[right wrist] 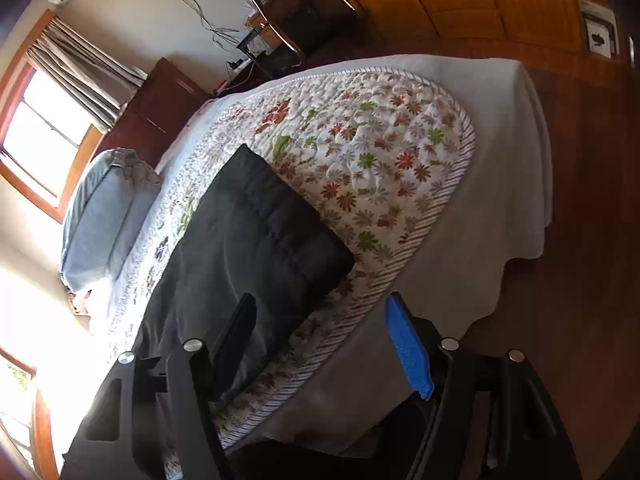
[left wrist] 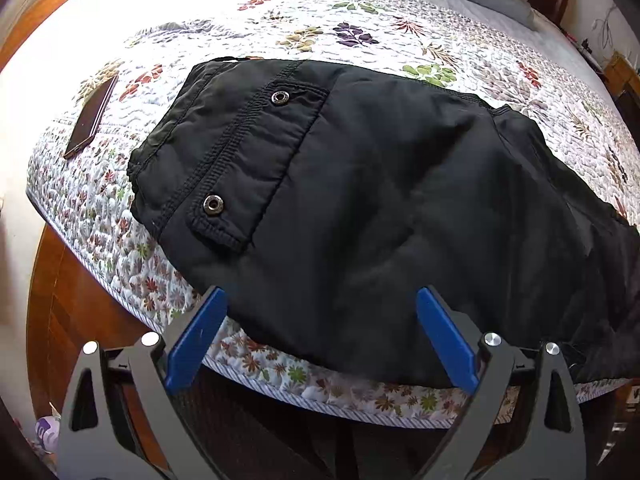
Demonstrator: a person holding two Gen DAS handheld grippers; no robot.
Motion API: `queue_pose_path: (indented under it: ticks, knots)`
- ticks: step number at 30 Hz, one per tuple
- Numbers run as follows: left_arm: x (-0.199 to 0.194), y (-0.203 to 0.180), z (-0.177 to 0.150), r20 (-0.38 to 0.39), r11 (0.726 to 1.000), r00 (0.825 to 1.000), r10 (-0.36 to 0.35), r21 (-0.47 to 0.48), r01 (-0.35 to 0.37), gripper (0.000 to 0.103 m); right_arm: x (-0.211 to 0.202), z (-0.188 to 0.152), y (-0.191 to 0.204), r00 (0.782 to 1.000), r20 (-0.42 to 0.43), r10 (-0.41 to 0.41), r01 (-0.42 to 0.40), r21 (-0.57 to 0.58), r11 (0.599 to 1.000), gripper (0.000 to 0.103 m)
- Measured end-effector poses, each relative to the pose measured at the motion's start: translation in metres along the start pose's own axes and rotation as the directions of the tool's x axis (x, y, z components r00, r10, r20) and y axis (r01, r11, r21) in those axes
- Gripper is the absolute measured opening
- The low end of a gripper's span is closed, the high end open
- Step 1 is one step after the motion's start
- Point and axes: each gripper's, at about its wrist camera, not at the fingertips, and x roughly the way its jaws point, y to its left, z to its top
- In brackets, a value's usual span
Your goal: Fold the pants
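Black pants are laid flat on floral quilt near bed's front edge. L gripper & R gripper are held released, nothing grasped.

Left tongs – black frame, blue pads, silver screws; right tongs alike

The black pants run off the left-wrist view's right edge, their legs unseen.

black pants, floral quilt, fingers apart
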Motion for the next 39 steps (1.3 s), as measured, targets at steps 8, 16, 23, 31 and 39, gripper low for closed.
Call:
queue_pose_path:
  ticks: [8, 16, 23, 31, 39]
  knots:
    - [-0.01, -0.012, -0.003, 0.007, 1.0, 1.0, 0.015, 0.024, -0.015, 0.096, 0.017, 0.026, 0.04, 0.998, 0.06, 0.027, -0.015, -0.187, 0.982, 0.021]
    - [0.008, -0.027, -0.001, -0.028, 1.0, 1.0, -0.007, 0.01, 0.007, 0.096, 0.043, 0.047, 0.052, 0.999, -0.023, -0.032, 0.026, -0.201, 0.979, 0.021]
    - [0.008, -0.023, 0.002, 0.004, 1.0, 1.0, -0.017, 0.0, 0.017, 0.096, 0.003, 0.033, 0.035, 0.999, 0.021, 0.024, -0.021, -0.125, 0.992, 0.063]
    - [-0.026, 0.011, -0.003, 0.115, 0.99, 0.993, -0.025, -0.133, 0.04, 0.096, 0.005, 0.016, 0.007, 0.982, 0.005, 0.187, -0.187, 0.106, 0.977, 0.075]
    - [-0.039, 0.027, -0.001, 0.139, 0.989, 0.99, 0.021, -0.15, 0.0, 0.097, 0.037, 0.001, 0.0, 0.964, 0.023, 0.264, -0.262, 0.23, 0.937, 0.075]
